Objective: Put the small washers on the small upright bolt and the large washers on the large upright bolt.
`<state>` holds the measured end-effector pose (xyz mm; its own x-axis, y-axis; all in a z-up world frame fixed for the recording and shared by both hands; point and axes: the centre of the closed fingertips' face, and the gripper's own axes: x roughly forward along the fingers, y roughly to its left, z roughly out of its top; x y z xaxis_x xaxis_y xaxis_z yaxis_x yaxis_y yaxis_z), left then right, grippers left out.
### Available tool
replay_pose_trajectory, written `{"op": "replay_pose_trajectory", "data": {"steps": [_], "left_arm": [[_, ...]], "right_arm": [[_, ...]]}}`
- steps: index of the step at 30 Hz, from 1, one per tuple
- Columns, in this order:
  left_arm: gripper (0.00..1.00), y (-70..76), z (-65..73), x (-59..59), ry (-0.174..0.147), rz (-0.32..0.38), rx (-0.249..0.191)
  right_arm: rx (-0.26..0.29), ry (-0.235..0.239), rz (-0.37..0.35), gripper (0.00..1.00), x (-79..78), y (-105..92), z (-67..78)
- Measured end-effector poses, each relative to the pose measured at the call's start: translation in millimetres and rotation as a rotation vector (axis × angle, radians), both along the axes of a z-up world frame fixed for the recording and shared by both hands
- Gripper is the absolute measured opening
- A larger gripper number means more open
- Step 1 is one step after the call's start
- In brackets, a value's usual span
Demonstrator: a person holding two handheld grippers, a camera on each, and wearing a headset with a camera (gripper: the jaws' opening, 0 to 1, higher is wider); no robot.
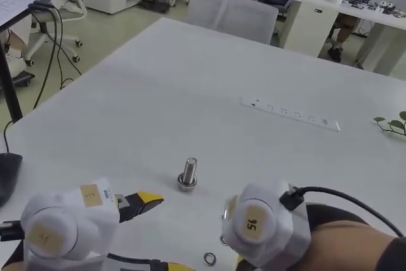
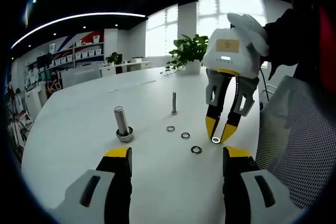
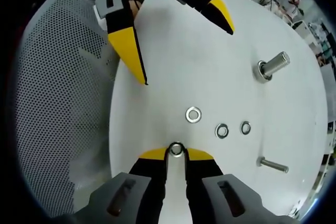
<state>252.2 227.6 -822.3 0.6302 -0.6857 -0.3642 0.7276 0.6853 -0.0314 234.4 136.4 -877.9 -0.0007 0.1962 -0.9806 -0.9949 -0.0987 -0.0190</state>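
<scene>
One large bolt [image 1: 187,174], silver, threaded, stood upright on its broad base on the surface [image 1: 190,93]. One small bolt [image 2: 174,102], thin, stood upright well apart from it. Three loose washers [image 3: 222,130], silver rings, lay flat in a row. One further washer [image 3: 177,149] sat pinched between the right hand-held gripper's [image 2: 217,138] tips.

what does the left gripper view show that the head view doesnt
Left gripper view: the small bolt standing upright, and the right gripper pinching a washer at its tips just above the table.
Head view: black cables hanging off a side desk.
Both: the large bolt, a loose washer and the white table.
</scene>
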Motion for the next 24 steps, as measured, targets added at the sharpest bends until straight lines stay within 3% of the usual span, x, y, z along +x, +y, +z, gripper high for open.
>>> {"op": "replay_pose_trajectory", "data": {"steps": [24], "left_arm": [[0.69, -3.8, -6.9, 5.3, 0.022, -0.027, 0.002]], "right_arm": [[0.015, 0.016, -0.081, 0.13, 18.6, -14.5, 3.5]]}}
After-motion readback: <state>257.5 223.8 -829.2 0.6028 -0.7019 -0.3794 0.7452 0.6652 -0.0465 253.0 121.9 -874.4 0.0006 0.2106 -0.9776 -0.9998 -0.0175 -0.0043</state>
